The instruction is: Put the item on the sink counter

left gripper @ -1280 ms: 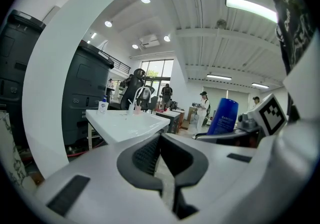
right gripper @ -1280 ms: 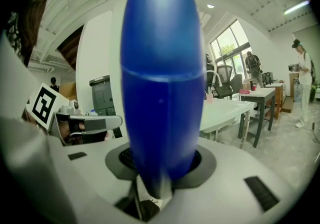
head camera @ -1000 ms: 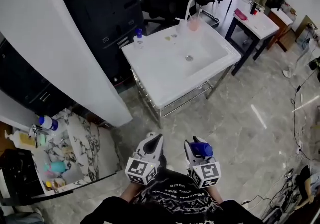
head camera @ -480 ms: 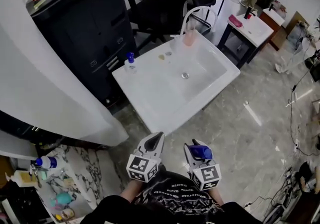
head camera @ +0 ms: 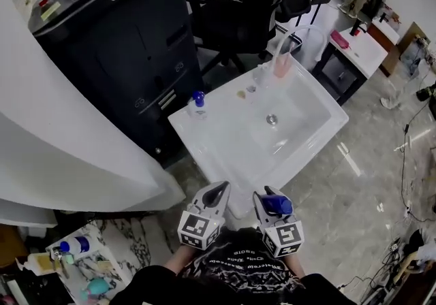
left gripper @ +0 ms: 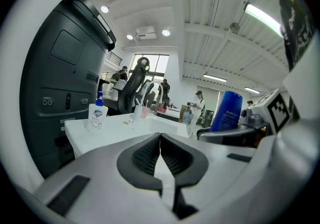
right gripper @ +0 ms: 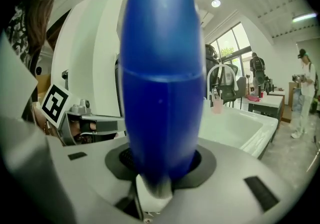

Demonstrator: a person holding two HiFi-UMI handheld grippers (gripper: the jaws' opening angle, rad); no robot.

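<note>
**Blue bottle upright in right fingers, short of sink**

The white sink worktop (head camera: 218, 143) lies ahead of both fingertips. The left gripper (left gripper: 160, 140) has its fingers closed on nothing. The right gripper (right gripper: 159, 168) fingers clamp the blue bottle (right gripper: 160, 83) between them, its long axis upright and rounded end up.

One sink counter (head camera: 221, 143), one blue bottle (head camera: 276, 203), one soap dispenser (head camera: 197, 105), one pink cup (head camera: 282, 65).
</note>
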